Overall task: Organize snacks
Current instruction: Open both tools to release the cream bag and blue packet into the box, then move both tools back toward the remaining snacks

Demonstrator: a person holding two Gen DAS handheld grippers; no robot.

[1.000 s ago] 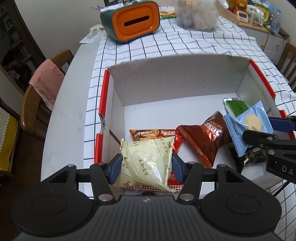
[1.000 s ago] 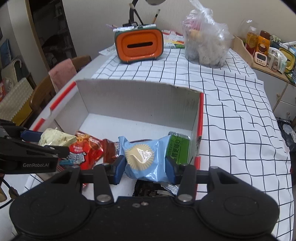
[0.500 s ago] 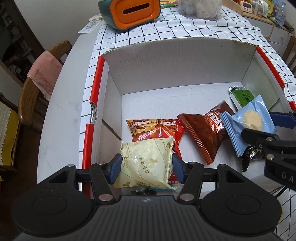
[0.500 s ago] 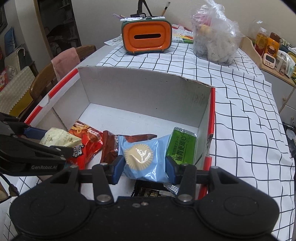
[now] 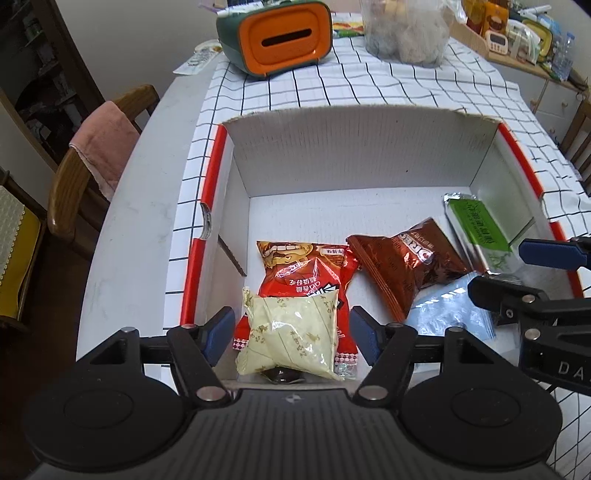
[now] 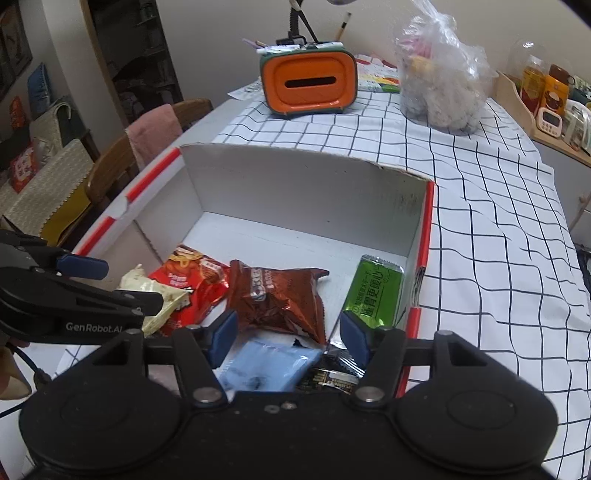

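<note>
A white cardboard box (image 5: 354,147) with red rims holds the snacks. My left gripper (image 5: 291,334) hangs over its near left corner, jaws opening. A cream packet (image 5: 291,339) lies between the pads without touching them, resting on a red packet (image 5: 306,273). My right gripper (image 6: 288,338) is over the near right part, jaws opening too. A light blue packet (image 6: 266,365) lies loose below it, next to a black packet (image 6: 332,376). A brown packet (image 6: 277,295) and a green packet (image 6: 376,291) lie further in. The other gripper shows in each view: right gripper (image 5: 517,273), left gripper (image 6: 114,282).
The box stands on a black-checked white tablecloth (image 6: 480,221). Behind it are an orange tissue box (image 5: 280,37) and a clear plastic bag (image 5: 406,33) of food. A wooden chair with a pink towel (image 5: 103,147) is left of the table. The far half of the box floor is bare.
Both pairs of jaws have spread. The cream packet has left the left pads and settled on the red packet. The blue packet has dropped out of the right jaws onto the box floor.
</note>
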